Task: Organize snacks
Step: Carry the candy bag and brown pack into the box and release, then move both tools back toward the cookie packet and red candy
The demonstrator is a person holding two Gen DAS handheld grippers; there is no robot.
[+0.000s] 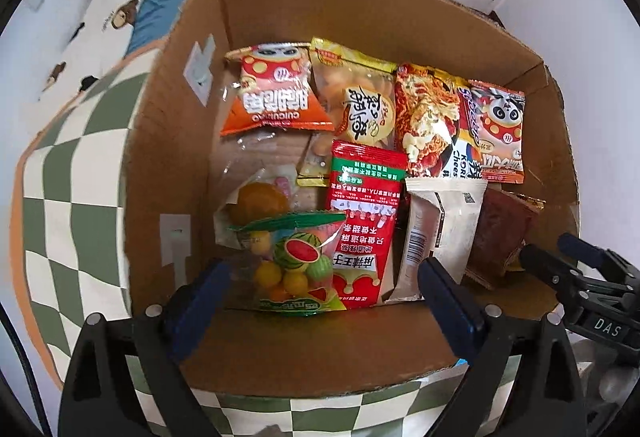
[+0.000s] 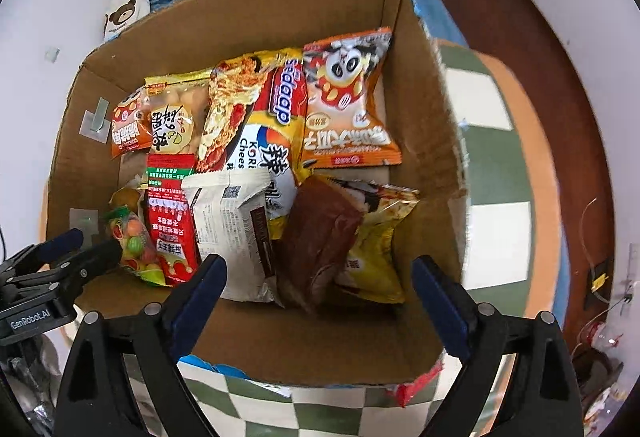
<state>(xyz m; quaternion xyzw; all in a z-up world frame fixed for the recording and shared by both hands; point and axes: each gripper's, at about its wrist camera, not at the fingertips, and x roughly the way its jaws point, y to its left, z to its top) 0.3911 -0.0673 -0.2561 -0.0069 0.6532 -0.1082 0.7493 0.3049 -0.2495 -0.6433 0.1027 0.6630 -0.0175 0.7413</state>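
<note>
Cardboard box (image 1: 400, 21) holds snack packets (image 1: 362, 225) under both open tools

Open cardboard box (image 1: 256, 349) holding assorted snack packets. Far row, leaning against the back wall: orange-and-white crisp bag (image 1: 276, 93), yellow-edged clear bag of round biscuits (image 1: 356, 97), Sedaap Korean cheese noodle packet (image 1: 428, 117), second orange bag with a panda figure (image 1: 498, 133). Near row: clear bag of fruit-shaped candies with green top seal (image 1: 296, 261), touching a red sachet with white Chinese print (image 1: 360, 221); beside it a cream-white pouch showing a barcode (image 1: 436, 233); then a dark brown block-shaped packet (image 2: 316, 241) lying across a yellow bag (image 2: 376, 257)
</note>
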